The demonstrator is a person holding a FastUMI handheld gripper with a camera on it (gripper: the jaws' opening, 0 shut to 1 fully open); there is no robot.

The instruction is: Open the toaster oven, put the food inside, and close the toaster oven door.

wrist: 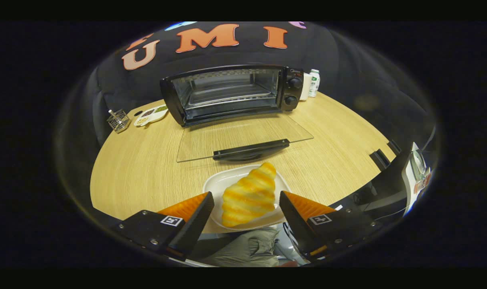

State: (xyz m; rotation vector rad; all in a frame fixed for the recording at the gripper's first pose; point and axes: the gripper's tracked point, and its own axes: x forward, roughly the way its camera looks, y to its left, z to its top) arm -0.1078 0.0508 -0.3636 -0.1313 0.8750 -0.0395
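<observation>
One croissant (249, 195) between tool (246, 205) fingers | tool spread | oven (231, 94) beyond, door down

Matt wood-grain table (147, 168), clear glass oven door (243, 136), glossy white plate (219, 184).

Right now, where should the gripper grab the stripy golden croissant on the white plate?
Probably across the stripy golden croissant at its wide middle, straight from the near side. It lies lengthwise on the white plate, between the open gripper fingers, tapering towards the toaster oven's open glass door.
</observation>
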